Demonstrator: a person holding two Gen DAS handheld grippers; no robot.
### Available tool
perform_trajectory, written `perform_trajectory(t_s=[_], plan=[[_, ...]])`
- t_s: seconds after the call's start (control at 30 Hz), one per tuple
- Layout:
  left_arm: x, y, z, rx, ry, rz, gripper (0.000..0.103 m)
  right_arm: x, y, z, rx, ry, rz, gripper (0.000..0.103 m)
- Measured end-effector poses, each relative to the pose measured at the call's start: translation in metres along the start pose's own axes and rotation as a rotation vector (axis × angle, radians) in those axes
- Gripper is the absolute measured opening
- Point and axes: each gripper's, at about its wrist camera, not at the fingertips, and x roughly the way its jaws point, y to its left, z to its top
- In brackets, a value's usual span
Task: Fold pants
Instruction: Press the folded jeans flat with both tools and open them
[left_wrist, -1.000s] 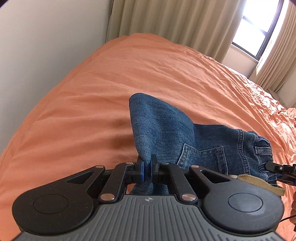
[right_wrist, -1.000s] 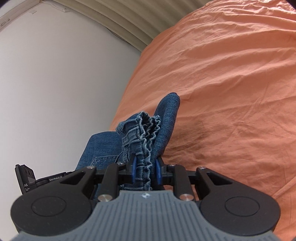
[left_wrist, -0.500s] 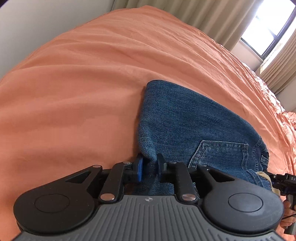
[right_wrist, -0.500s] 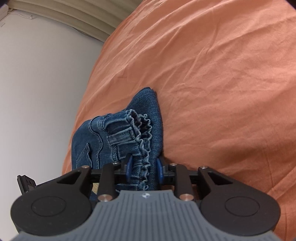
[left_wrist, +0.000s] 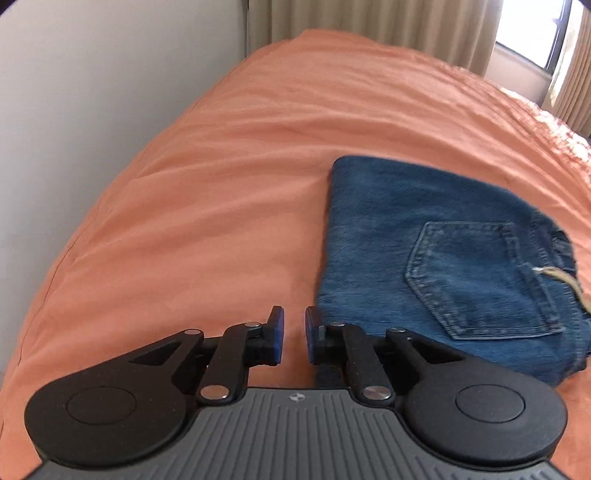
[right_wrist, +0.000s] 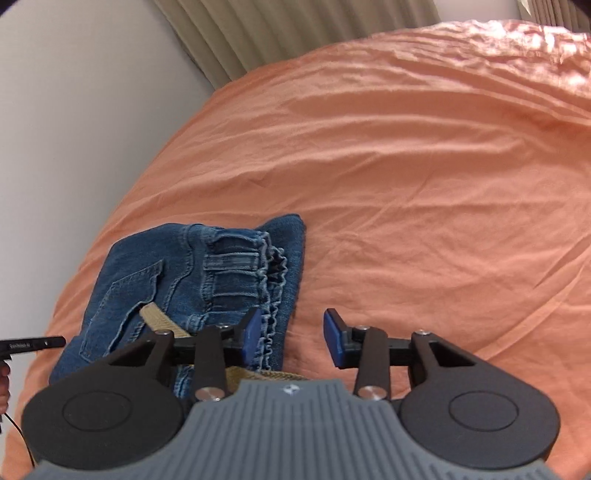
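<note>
The blue denim pants (left_wrist: 436, 258) lie folded flat on the orange bed, back pocket up, with a tan drawstring at the waistband. My left gripper (left_wrist: 293, 339) is open and empty, just off the pants' near left corner. In the right wrist view the pants (right_wrist: 177, 280) lie to the left, elastic waistband toward me. My right gripper (right_wrist: 291, 338) is open wide and empty; its left finger is over the ruffled waistband edge, its right finger over bare sheet.
The orange bedsheet (left_wrist: 229, 177) spreads wide around the pants. A white wall (left_wrist: 92, 92) runs along the bed's left side. Beige curtains (left_wrist: 369, 22) and a window stand at the far end. The left gripper's tip shows in the right wrist view (right_wrist: 29, 345).
Both grippers held the pants raised, then lowered them onto the bed, opened and let go. Both have drawn back a little; the pants now lie flat.
</note>
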Motion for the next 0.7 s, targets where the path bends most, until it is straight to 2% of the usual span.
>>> perform_trajectory(t_s=[0.1, 0.17, 0.23, 0.3, 0.43, 0.57, 0.7], plan=[[-0.025, -0.013, -0.012, -0.014, -0.076, -0.075, 0.014, -0.019, 0.029, -0.014, -0.149, -0.053, 0.023, 0.034], [-0.027, -0.026, -0.017, -0.005, -0.078, -0.105, 0.015, -0.021, 0.052, -0.024, -0.257, -0.054, 0.013, 0.034], [-0.025, -0.034, -0.026, 0.034, -0.058, -0.103, 0.015, -0.011, 0.070, -0.032, -0.321, -0.035, -0.009, 0.034], [-0.017, -0.034, -0.034, 0.042, -0.024, -0.087, 0.015, 0.002, 0.072, -0.039, -0.314, 0.013, -0.017, 0.034], [0.001, -0.024, -0.058, -0.006, 0.077, -0.087, 0.013, 0.030, 0.054, -0.043, -0.187, 0.097, -0.015, 0.033], [0.008, -0.023, -0.058, -0.028, 0.100, -0.080, 0.013, 0.039, 0.061, -0.038, -0.220, 0.130, -0.043, 0.034], [-0.004, -0.033, -0.049, 0.015, 0.090, -0.034, 0.013, 0.028, 0.069, -0.027, -0.220, 0.137, -0.060, 0.038]])
